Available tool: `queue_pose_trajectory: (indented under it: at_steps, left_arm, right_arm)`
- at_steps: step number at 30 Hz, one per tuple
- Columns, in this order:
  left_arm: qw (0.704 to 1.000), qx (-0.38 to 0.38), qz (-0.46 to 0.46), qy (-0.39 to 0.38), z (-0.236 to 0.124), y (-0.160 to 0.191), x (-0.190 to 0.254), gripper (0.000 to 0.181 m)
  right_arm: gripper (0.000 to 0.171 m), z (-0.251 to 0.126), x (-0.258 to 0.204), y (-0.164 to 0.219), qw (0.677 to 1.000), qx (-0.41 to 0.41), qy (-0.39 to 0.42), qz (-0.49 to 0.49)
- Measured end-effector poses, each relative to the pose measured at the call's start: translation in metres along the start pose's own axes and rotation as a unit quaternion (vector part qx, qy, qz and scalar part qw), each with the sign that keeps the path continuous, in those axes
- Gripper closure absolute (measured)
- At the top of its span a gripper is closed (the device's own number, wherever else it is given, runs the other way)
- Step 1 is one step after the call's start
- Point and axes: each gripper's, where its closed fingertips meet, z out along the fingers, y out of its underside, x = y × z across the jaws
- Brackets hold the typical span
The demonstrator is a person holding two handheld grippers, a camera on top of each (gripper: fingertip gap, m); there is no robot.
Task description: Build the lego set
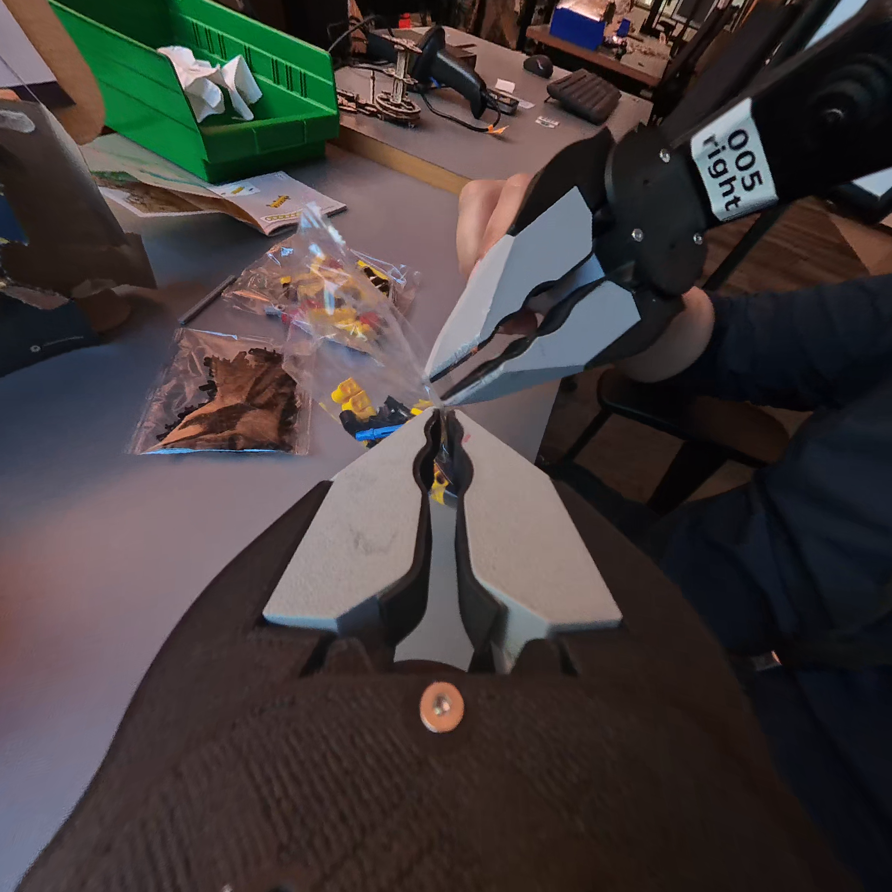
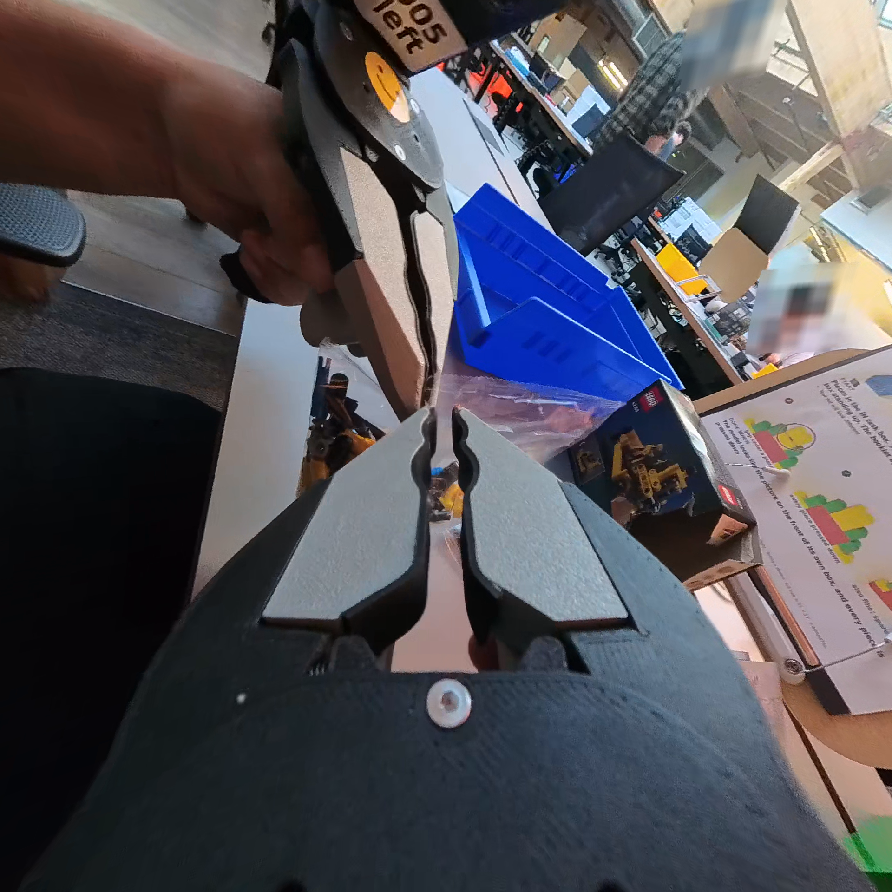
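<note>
A clear plastic bag (image 1: 371, 367) of yellow, black and blue lego pieces hangs stretched just above the grey table (image 1: 120, 507). My left gripper (image 1: 441, 416) is shut on the bag's top edge. My right gripper (image 1: 434, 390) comes in from the upper right and is shut on the same edge, its tips almost touching the left's. In the right wrist view my right gripper (image 2: 444, 414) pinches the thin film of the bag (image 2: 526, 415), with the left gripper (image 2: 431, 393) just above it.
Two more bags lie on the table, one with yellow and red pieces (image 1: 333, 299), one with black pieces (image 1: 227, 396). Around them are a black rod (image 1: 207, 299), a booklet (image 1: 270, 202), a green bin (image 1: 217, 96), a blue bin (image 2: 540, 309), the lego box (image 2: 651, 473) and an instruction board (image 2: 820, 507). The grippers are tip to tip, or close to it. The black rod (image 1: 207, 299) is about 25 cm from both grippers' fingertips.
</note>
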Motion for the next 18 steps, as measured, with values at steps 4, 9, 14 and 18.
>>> queue_pose_trajectory:
  at_steps: [4, 9, 14, 18]
  left_arm:
    - [1.0, -0.002, -0.005, 0.011, 0.001, 0.003, 0.0, 0.181]
    - [0.999, -0.001, -0.031, 0.024, 0.003, 0.005, -0.002, 0.18]
    - [0.996, 0.027, -0.066, 0.054, -0.003, 0.002, -0.006, 0.181]
    - [0.995, 0.032, -0.072, 0.057, -0.002, 0.001, -0.006, 0.181]
  right_arm:
    - [0.168, 0.0, -0.003, 0.004, 1.0, 0.001, 0.011, -0.024]
    - [0.166, -0.002, -0.005, 0.013, 0.999, -0.025, -0.019, -0.004]
    - [0.142, -0.004, 0.009, 0.016, 1.0, -0.025, 0.008, 0.01]
    - [0.137, -0.001, 0.005, 0.016, 1.0, -0.027, 0.008, 0.001]
